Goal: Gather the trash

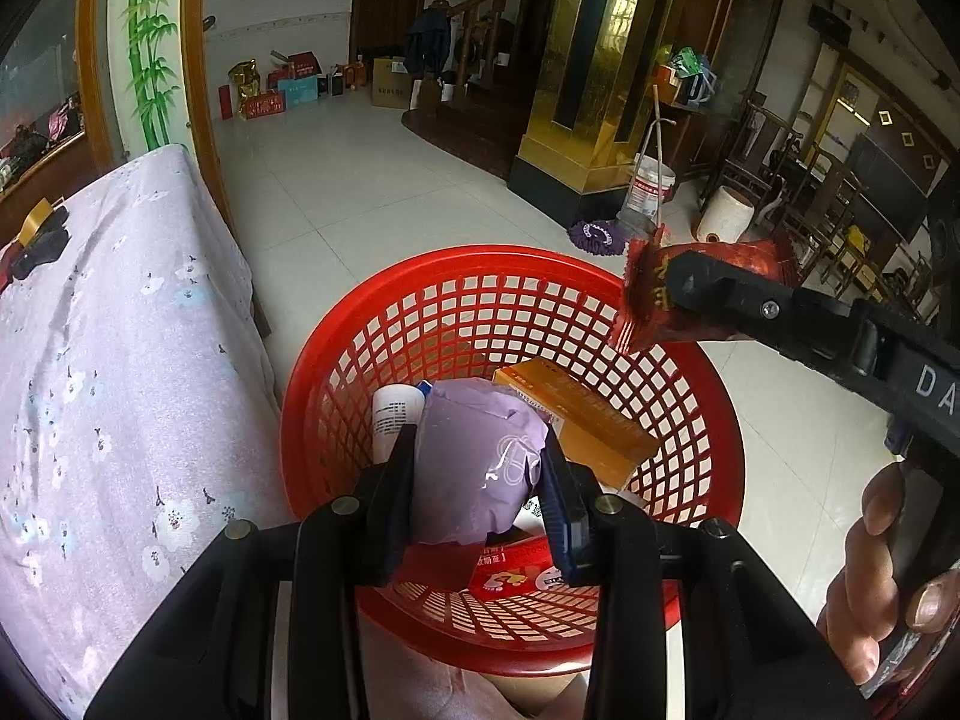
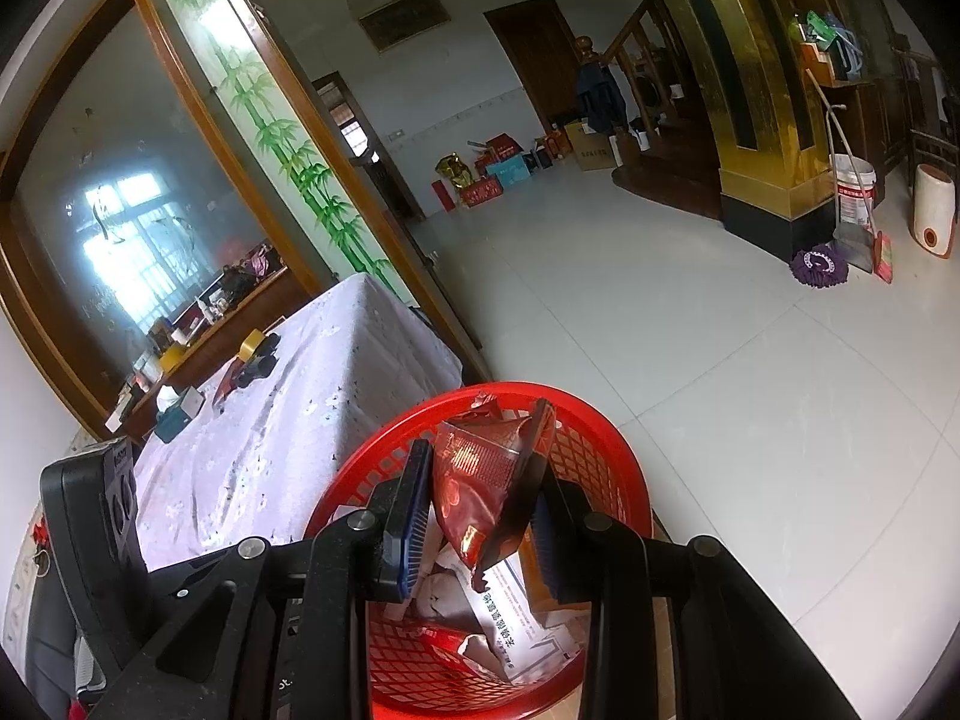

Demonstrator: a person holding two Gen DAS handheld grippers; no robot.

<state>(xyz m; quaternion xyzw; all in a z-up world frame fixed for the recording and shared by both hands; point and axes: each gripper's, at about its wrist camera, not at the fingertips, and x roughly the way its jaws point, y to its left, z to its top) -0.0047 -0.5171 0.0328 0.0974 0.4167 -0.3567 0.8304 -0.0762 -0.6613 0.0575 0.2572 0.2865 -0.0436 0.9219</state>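
Both grippers hung over the red basket [image 1: 708,432], which stood on the pale tiled floor [image 1: 372,204] just beside the corner of a table draped in a lilac flowered cloth [image 1: 108,396]. The left gripper [image 1: 480,480] pinched a crumpled lilac packet [image 1: 474,462] between its blue pads — the packet bulged out above the fingers and sat over the middle of the basket, above the litter already in it: a yellow box [image 1: 582,420] leaning toward the far right wall, a white tube [image 1: 393,420] against the left wall, and a red-and-white printed wrapper [image 1: 516,576] at the near side. The right gripper [image 2: 480,510] was closed on a red foil wrapper [image 2: 480,468], its torn lower end dangling between the fingers; in the left wrist view that wrapper was held at the basket's far right rim, and the fingers of the person's hand [image 1: 870,588] showed wrapped round the gripper's handle at the right edge. Under it in the basket lay a white printed leaflet [image 2: 510,618] and another red wrapper [image 2: 450,645]. A roll of tape [image 2: 252,343] sat toward the table's far edge.
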